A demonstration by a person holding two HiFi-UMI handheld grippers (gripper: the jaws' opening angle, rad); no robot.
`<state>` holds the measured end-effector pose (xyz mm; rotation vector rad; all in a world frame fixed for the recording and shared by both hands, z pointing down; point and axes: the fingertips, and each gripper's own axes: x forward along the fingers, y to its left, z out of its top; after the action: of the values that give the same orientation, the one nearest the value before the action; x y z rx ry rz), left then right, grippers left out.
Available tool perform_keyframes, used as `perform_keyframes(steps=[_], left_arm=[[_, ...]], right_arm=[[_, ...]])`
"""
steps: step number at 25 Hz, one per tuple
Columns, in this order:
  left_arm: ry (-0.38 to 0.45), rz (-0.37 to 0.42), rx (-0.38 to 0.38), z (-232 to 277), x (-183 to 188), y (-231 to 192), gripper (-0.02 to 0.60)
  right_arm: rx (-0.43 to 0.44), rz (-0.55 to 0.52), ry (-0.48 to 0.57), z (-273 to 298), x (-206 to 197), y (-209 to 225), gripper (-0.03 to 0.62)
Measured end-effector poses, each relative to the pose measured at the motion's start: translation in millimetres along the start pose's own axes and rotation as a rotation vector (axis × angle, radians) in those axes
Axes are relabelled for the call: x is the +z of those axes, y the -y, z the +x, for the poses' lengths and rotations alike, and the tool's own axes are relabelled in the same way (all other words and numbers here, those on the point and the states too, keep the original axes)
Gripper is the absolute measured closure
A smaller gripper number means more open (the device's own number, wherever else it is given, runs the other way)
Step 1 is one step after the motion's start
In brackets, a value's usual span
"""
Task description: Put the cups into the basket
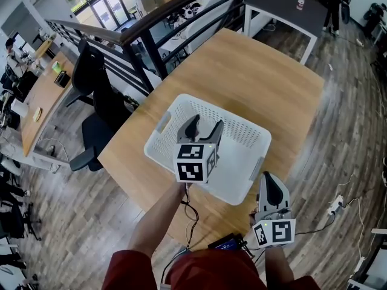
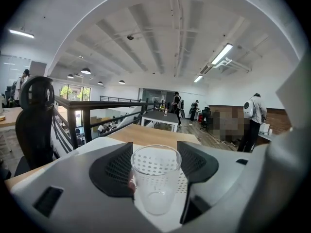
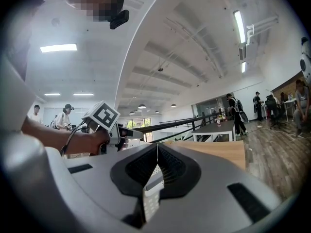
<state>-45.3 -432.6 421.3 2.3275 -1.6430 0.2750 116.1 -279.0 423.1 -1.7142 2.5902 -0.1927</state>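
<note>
My left gripper (image 1: 204, 130) hangs over the white perforated basket (image 1: 247, 139) on the wooden table (image 1: 266, 77). In the left gripper view a clear plastic cup (image 2: 155, 178) stands upright between the black pads (image 2: 112, 169), which press on its two sides. Through the cup I see the basket's dotted wall. In the head view the cup is hidden by the gripper. My right gripper (image 1: 273, 189) is at the table's near right edge, beside the basket, shut with nothing in it. In the right gripper view its pads (image 3: 171, 169) meet, and the left gripper's marker cube (image 3: 104, 116) shows at the left.
A black office chair (image 1: 97, 95) and a dark railing (image 1: 151, 35) run along the table's left side. A second table (image 1: 284, 8) stands beyond the far end. People stand far off in the room. Cables lie on the wooden floor (image 1: 344, 180) at the right.
</note>
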Motion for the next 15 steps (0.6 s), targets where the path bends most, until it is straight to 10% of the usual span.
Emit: perform_keyframes(steps=[15], left_arm=[[-0.15, 0.016, -0.03, 32, -31, -1, 0.293]], right_arm=[[0.009, 0.013, -0.012, 5, -6, -3, 0.583]])
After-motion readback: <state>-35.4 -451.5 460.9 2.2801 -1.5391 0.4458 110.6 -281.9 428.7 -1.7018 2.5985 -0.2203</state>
